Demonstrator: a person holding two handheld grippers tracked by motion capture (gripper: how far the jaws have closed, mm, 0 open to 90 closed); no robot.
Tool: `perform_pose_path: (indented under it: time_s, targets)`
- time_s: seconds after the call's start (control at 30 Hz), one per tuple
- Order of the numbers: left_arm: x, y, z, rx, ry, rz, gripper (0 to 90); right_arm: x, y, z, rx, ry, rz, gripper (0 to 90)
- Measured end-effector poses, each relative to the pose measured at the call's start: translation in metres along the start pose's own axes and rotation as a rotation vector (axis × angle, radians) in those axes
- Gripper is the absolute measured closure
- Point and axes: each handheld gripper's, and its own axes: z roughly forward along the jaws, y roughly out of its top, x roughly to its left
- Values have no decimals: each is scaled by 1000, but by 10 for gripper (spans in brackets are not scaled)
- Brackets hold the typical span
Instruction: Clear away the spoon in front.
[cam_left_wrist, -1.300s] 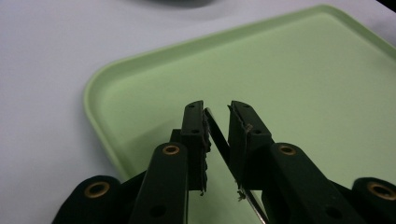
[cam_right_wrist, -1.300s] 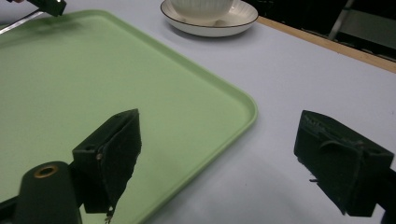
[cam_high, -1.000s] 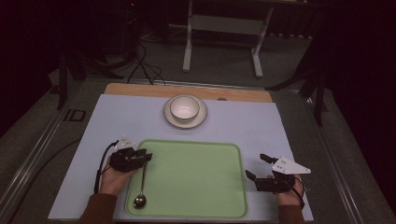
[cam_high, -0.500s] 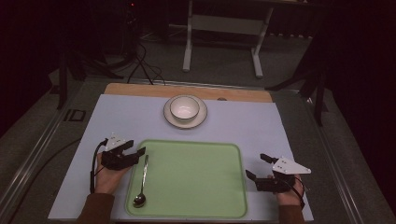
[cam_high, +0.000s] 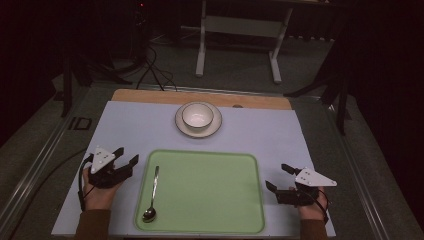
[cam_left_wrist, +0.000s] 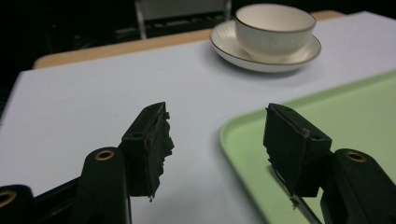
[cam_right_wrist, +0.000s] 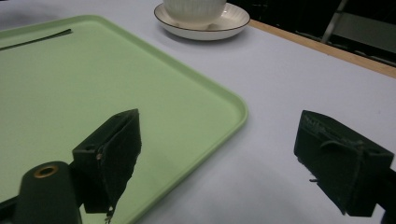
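Note:
A metal spoon (cam_high: 151, 192) lies along the left side of the green tray (cam_high: 210, 220), bowl end toward me. My left gripper (cam_high: 127, 155) sits on the white table just left of the tray. It is open: its jaws have just been opening and nothing is between them (cam_left_wrist: 217, 135). A sliver of the spoon handle (cam_left_wrist: 303, 210) shows by its right jaw. My right gripper (cam_high: 276, 176) rests open and empty off the tray's right edge (cam_right_wrist: 219, 144). The spoon handle (cam_right_wrist: 37, 39) lies far across the tray (cam_right_wrist: 93, 70).
A white bowl (cam_high: 197, 115) stands on a saucer (cam_high: 212, 127) behind the tray, near the table's wooden far edge (cam_high: 150, 96). The bowl (cam_left_wrist: 273, 23) is ahead of the left gripper. A metal stand (cam_high: 235, 30) is on the floor beyond.
My left gripper has let go of the spoon handle and moved left off the tray, rising a little. The spoon stays lying on the tray. The right gripper has not moved.

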Motion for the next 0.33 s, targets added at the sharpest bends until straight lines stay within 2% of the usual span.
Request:
perform_pose_path:
  time_s: [0.17, 0.23, 0.27, 0.33]
  targets:
    - [5, -5, -14, -17, 42, -6, 402, -1, 0, -1, -4, -5, 1, 144]
    - [5, -5, -14, -17, 42, -6, 402, -1, 0, -1, -4, -5, 2, 144]
    - [9, -9, -25, -20, 67, -5, 402, -2, -1, -1, -2, -6, 4, 144]
    - [10, -10, -27, -21, 73, -6, 402, -3, -1, 0, 4, -8, 6, 144]
